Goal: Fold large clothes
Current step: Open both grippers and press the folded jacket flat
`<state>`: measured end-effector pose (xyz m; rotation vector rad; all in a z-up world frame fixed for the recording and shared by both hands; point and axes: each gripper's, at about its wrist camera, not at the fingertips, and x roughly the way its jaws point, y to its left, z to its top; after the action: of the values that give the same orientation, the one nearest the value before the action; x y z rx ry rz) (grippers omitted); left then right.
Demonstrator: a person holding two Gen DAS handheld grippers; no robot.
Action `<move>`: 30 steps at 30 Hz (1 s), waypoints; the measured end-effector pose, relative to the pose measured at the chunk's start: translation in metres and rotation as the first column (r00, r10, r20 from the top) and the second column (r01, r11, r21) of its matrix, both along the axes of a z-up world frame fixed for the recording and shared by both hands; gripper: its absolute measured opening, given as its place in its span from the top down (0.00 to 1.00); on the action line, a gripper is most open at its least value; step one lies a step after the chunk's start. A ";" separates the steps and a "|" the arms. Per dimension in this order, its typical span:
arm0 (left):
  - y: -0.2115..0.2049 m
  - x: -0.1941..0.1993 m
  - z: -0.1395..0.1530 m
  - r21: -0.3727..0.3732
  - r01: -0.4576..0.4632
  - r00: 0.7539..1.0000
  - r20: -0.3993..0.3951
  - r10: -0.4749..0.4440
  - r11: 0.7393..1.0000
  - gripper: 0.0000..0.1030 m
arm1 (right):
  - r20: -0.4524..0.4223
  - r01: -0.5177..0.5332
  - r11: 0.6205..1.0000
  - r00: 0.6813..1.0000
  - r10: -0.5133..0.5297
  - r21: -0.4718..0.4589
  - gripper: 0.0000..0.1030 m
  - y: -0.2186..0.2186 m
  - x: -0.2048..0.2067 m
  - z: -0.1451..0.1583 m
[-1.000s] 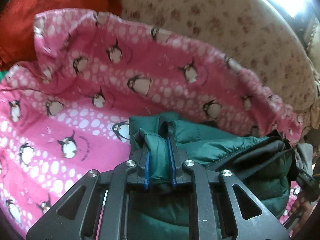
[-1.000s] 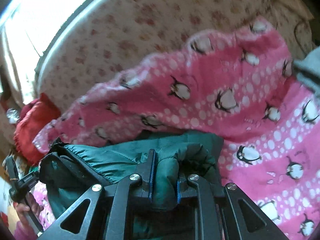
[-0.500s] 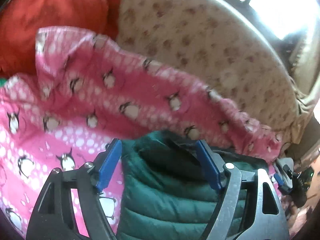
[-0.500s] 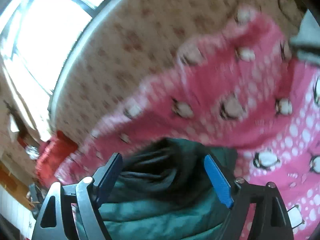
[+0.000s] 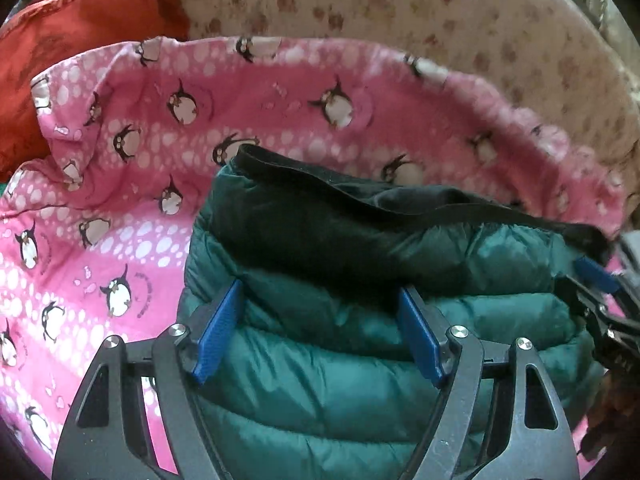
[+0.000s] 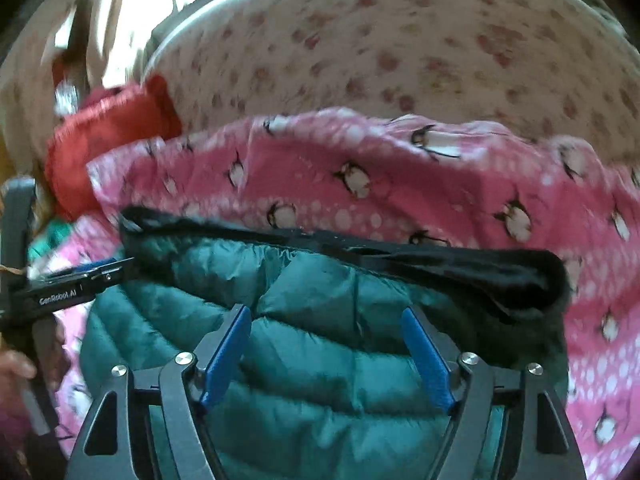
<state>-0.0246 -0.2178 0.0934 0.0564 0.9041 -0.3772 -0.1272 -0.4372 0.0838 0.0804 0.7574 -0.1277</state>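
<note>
- A dark green quilted puffer jacket [image 5: 320, 352] of glossy, padded fabric with stitched horizontal channels is seen lying folded on a pink fleece blanket printed with penguins and white dots [image 5: 132, 248].
- A black, matte lining band [image 6: 400, 256] is shown running along the jacket's far edge, slightly rumpled and raised.
- The left gripper [image 5: 320, 340] is held with its blue-padded fingers [image 5: 218, 340] spread wide above the jacket; nothing is gripped between them.
- The right gripper [image 6: 326, 356] is likewise spread wide over the quilted surface, with nothing clasped.
- In the right wrist view, the left gripper's black body is seen at the jacket's left edge; in the left wrist view, the right gripper's blue tip appears at the jacket's right edge.
- Bare pink blanket is left around the jacket's left, right and far sides.
- Beyond the blanket's wavy far edge, a cream floral-print sheet [image 6: 400, 52] is visible, and a red textured cushion [image 5: 72, 48] is set at the far left corner.
</note>
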 end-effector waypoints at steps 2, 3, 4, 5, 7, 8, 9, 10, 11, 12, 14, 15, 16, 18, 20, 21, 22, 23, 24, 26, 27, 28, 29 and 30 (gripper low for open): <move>-0.006 0.008 -0.006 0.030 -0.007 1.000 0.010 0.006 1.000 0.25 | -0.033 0.039 0.999 0.999 -0.040 -0.032 0.28 -0.006 0.015 -0.012; -0.008 0.012 -0.008 0.040 -0.004 1.000 0.006 0.004 0.999 0.25 | -0.046 0.062 0.998 0.997 -0.064 -0.030 0.28 -0.011 0.019 -0.018; -0.012 0.017 -0.012 0.052 0.002 1.000 -0.002 -0.002 0.999 0.23 | -0.057 0.081 0.997 0.995 -0.082 -0.020 0.28 -0.017 0.022 -0.023; -0.015 0.022 -0.015 0.065 0.006 1.000 -0.006 -0.006 0.998 0.21 | -0.073 0.117 0.993 0.990 -0.117 -0.003 0.28 -0.027 0.026 -0.031; -0.020 0.029 -0.019 0.076 0.011 1.000 -0.001 -0.011 0.997 0.18 | -0.093 0.164 0.986 0.983 -0.160 0.043 0.28 -0.040 0.030 -0.043; -0.023 0.030 -0.021 0.080 0.014 1.000 0.004 -0.014 0.997 0.18 | -0.097 0.177 0.982 0.980 -0.171 0.063 0.27 -0.045 0.032 -0.047; -0.026 0.032 -0.023 0.085 0.015 1.000 0.011 -0.016 0.996 0.17 | -0.101 0.187 0.979 0.979 -0.179 0.077 0.27 -0.049 0.033 -0.051; -0.029 0.032 -0.025 0.091 0.016 1.000 0.017 -0.018 0.996 0.17 | -0.104 0.197 0.976 0.977 -0.188 0.089 0.27 -0.053 0.035 -0.057; -0.031 0.033 -0.026 0.096 0.017 1.000 0.023 -0.019 0.995 0.16 | -0.103 0.203 0.975 0.976 -0.194 0.092 0.27 -0.055 0.036 -0.061; -0.033 0.034 -0.027 0.100 0.016 0.999 0.027 -0.019 0.995 0.16 | -0.104 0.205 0.974 0.975 -0.196 0.093 0.27 -0.054 0.037 -0.062; -0.034 0.036 -0.029 0.103 0.016 0.999 0.028 -0.019 0.995 0.15 | -0.107 0.209 0.973 0.974 -0.198 0.101 0.27 -0.057 0.039 -0.067; -0.035 0.036 -0.030 0.103 0.016 1.000 0.025 -0.019 0.995 0.15 | -0.112 0.210 0.972 0.974 -0.198 0.107 0.27 -0.058 0.040 -0.068; -0.035 0.037 -0.030 0.103 0.017 1.000 0.022 -0.019 0.994 0.15 | -0.119 0.211 0.971 0.973 -0.198 0.111 0.27 -0.058 0.041 -0.069; -0.035 0.038 -0.031 0.104 0.019 1.000 0.018 -0.021 0.994 0.15 | -0.125 0.212 0.971 0.972 -0.199 0.106 0.27 -0.056 0.042 -0.068; -0.036 0.038 -0.031 0.106 0.019 1.000 0.020 -0.022 0.994 0.14 | -0.132 0.208 0.973 0.972 -0.194 0.097 0.27 -0.054 0.042 -0.065; -0.035 0.038 -0.031 0.108 0.020 1.000 0.019 -0.022 0.994 0.14 | -0.139 0.203 0.975 0.972 -0.188 0.095 0.27 -0.053 0.043 -0.063; -0.036 0.038 -0.032 0.108 0.020 1.000 0.019 -0.022 0.994 0.14 | -0.144 0.190 0.977 0.974 -0.175 0.096 0.28 -0.052 0.042 -0.058; -0.035 0.039 -0.032 0.104 0.020 1.000 0.018 -0.022 0.994 0.14 | -0.132 0.171 0.980 0.979 -0.157 0.103 0.28 -0.052 0.037 -0.050; -0.035 0.039 -0.032 0.101 0.020 1.000 0.016 -0.022 0.995 0.14 | -0.109 0.156 0.981 0.984 -0.144 0.112 0.28 -0.053 0.032 -0.042; -0.034 0.040 -0.033 0.098 0.019 1.000 0.013 -0.021 0.995 0.14 | -0.052 0.145 0.983 0.989 -0.140 0.110 0.28 -0.058 0.018 -0.024; -0.034 0.040 -0.034 0.098 0.019 1.000 0.014 -0.020 0.995 0.14 | -0.037 0.149 0.984 0.989 -0.146 0.100 0.28 -0.060 0.013 -0.019; -0.034 0.041 -0.034 0.099 0.018 1.000 0.015 -0.020 0.995 0.14 | -0.027 0.161 0.983 0.987 -0.159 0.083 0.28 -0.064 0.009 -0.014; -0.034 0.041 -0.035 0.099 0.018 1.000 0.015 -0.019 0.995 0.14 | -0.025 0.184 0.981 0.983 -0.183 0.055 0.28 -0.071 0.006 -0.011; -0.034 0.041 -0.036 0.100 0.018 1.000 0.016 -0.020 0.995 0.13 | -0.031 0.204 0.978 0.979 -0.203 0.031 0.28 -0.077 0.005 -0.011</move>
<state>0.0164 -0.2516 0.0577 0.1601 0.9061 -0.3481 -0.1227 -0.5139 0.0726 0.1893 0.7779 -0.3114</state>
